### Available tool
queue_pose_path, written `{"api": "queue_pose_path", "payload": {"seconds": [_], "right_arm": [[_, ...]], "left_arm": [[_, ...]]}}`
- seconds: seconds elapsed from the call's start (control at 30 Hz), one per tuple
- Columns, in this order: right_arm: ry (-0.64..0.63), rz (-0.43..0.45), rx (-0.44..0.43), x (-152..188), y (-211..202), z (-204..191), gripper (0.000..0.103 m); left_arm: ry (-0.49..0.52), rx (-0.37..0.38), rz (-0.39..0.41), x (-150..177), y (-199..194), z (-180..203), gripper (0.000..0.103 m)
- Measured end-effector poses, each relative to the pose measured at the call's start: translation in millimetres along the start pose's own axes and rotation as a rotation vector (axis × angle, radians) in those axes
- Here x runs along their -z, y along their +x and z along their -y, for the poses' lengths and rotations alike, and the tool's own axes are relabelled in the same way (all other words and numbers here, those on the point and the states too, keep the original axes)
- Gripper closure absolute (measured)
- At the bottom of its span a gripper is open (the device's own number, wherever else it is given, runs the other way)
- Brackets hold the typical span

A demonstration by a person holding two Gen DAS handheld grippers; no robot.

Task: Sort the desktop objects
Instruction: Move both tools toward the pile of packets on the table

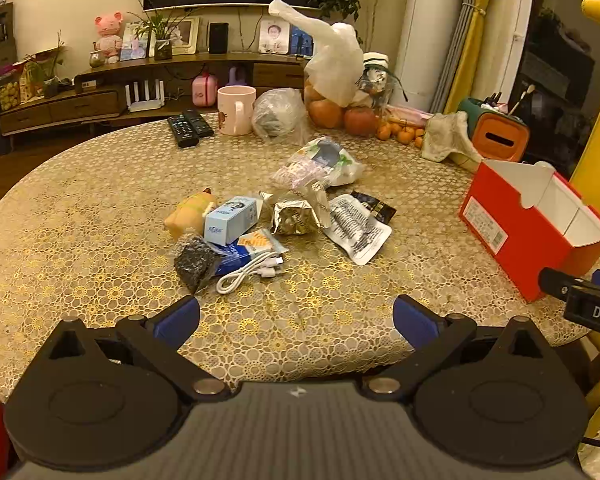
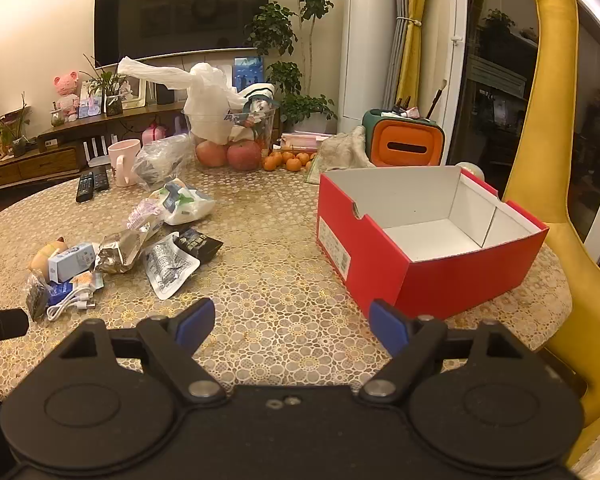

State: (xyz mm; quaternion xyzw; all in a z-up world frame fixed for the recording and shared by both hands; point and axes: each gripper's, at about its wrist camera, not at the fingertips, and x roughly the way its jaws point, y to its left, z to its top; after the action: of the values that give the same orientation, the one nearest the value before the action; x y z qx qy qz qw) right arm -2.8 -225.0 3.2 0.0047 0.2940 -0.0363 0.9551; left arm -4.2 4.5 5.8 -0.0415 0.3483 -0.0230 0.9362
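Both jaws gape, left gripper point(image 1: 296, 320) and right gripper point(image 2: 291, 325) holding nothing; red cardboard box point(image 2: 452, 276) sits empty, white inside, near crinkly foil packets point(image 2: 118, 256).

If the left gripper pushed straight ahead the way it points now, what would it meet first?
The left gripper is open over bare tablecloth. Straight ahead, the first thing is probably the white charging cable, or the orange-and-blue packet just behind it. Depth is hard to judge through the fisheye.

table point(image 1: 100, 208) | lace cloth | packet pile point(image 1: 268, 224) | red box point(image 2: 420, 240) | mug point(image 1: 236, 110)
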Motion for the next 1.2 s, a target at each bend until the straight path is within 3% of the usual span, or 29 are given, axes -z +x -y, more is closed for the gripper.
{"api": "queue_pose_path", "payload": {"seconds": [0.63, 0.93, 1.2], "right_arm": [[0.000, -0.004, -0.014, 0.9, 1.2, -1.0, 0.019], [-0.010, -0.005, -0.034, -0.7, 6.8, -3.2, 0.019], [-0.027, 0.002, -0.057, -11.5, 24.2, -12.0, 0.019]], "left_arm": [[-0.004, 0.026, 0.000, 2.2, 2.8, -2.5, 0.000], [0.012, 0.005, 0.020, 0.6, 10.0, -10.2, 0.000], [0.000, -0.042, 0.046, -4.5, 27.7, -41.2, 0.000]]}}
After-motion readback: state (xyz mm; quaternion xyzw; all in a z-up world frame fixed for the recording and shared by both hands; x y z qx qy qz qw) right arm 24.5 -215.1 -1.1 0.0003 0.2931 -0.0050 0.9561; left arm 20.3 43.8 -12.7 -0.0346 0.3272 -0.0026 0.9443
